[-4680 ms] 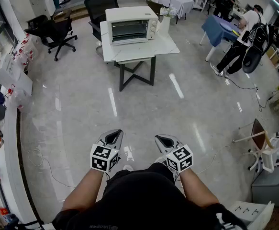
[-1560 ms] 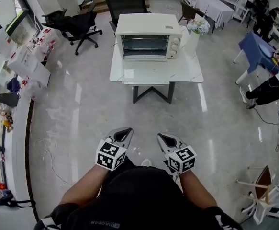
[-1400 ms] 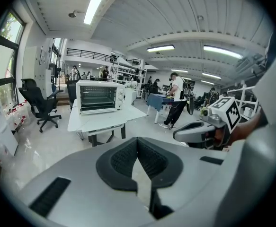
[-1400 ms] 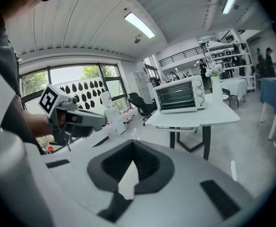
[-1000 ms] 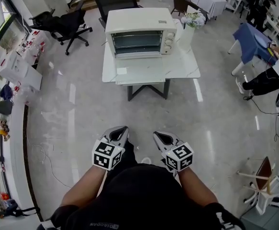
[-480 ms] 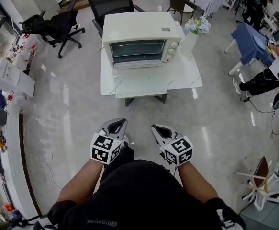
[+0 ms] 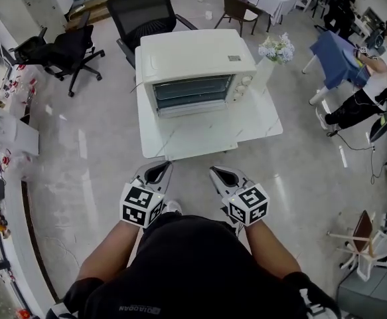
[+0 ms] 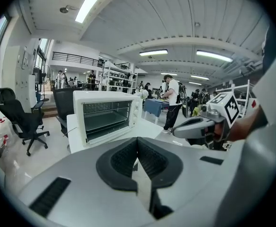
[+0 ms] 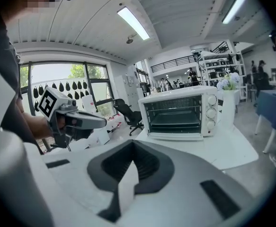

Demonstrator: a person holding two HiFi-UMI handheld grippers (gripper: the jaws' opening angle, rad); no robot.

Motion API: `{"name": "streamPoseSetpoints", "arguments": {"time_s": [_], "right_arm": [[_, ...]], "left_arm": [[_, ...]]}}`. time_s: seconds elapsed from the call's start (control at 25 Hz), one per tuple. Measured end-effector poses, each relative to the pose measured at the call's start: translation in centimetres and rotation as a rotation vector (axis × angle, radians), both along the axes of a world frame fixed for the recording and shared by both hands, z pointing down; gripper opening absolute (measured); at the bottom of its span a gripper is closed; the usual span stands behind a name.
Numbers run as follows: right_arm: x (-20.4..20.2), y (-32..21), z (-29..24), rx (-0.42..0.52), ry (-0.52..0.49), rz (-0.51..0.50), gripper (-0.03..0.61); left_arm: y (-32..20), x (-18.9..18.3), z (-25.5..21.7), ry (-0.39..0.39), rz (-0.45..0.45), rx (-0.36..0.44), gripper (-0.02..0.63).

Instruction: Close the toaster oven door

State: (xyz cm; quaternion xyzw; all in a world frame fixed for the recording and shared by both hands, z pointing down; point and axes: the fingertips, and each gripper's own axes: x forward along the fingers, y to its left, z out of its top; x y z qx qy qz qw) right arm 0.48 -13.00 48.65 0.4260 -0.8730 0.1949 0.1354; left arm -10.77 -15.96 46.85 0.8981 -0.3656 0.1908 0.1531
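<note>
The left gripper (image 7: pixel 156 171) is held low in front of the person, just short of the near edge of the white marble-pattern table (image 7: pixel 206 137). Its jaws are fully together, with nothing between the pads and nothing touched.

The cream-white box-shaped toaster oven (image 7: pixel 194 62) stands on the far half of that table, facing the person. It lies straight ahead of both grippers, on the far side, well apart from them. Its glass door (image 7: pixel 194 106) appears folded down at the front, leaving the wire racks exposed. The door's long axis runs left to right, so closing calls for a lift from below its near edge, up and away.

The right gripper (image 7: pixel 223 176) is level with the left one and likewise fully closed and empty. Neither gripper is clearly nearer the door; the oven sits about midway between them.
</note>
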Motion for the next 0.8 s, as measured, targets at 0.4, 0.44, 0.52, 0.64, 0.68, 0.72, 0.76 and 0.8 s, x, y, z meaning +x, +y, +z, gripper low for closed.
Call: {"name": "streamPoseSetpoints", "arguments": {"time_s": [0.4, 0.44, 0.52, 0.64, 0.68, 0.72, 0.76, 0.8], "right_arm": [[0.8, -4.9, -1.9, 0.046, 0.019, 0.076, 0.002], [1.0, -5.2, -2.0, 0.046, 0.019, 0.073, 0.002], [1.3, -5.9, -1.8, 0.042, 0.014, 0.066, 0.002], [1.9, -6.6, -2.0, 0.040, 0.019, 0.038, 0.002], [2.1, -7.0, -2.1, 0.045, 0.026, 0.027, 0.002], [2.3, -7.3, -2.3, 0.051, 0.033, 0.017, 0.002], [2.6, -7.7, -2.4, 0.056, 0.039, 0.010, 0.002], [2.8, -8.0, -2.6, 0.060, 0.044, 0.003, 0.002]], "left_arm": [[-4.3, -0.2, 0.2, 0.016, 0.054, 0.007, 0.003], [-4.6, -0.1, 0.1, 0.017, 0.049, 0.009, 0.003], [-5.5, 0.2, 0.1, 0.019, 0.029, 0.011, 0.003], [-6.2, 0.9, -0.1, 0.036, 0.002, 0.006, 0.003], [-6.4, 1.1, -0.2, 0.036, -0.004, 0.010, 0.003], [-6.6, 1.3, -0.2, 0.032, -0.011, 0.014, 0.003], [-6.9, 1.4, -0.2, 0.030, -0.021, 0.016, 0.003], [-7.0, 1.7, -0.2, 0.031, -0.031, 0.015, 0.003]]}}
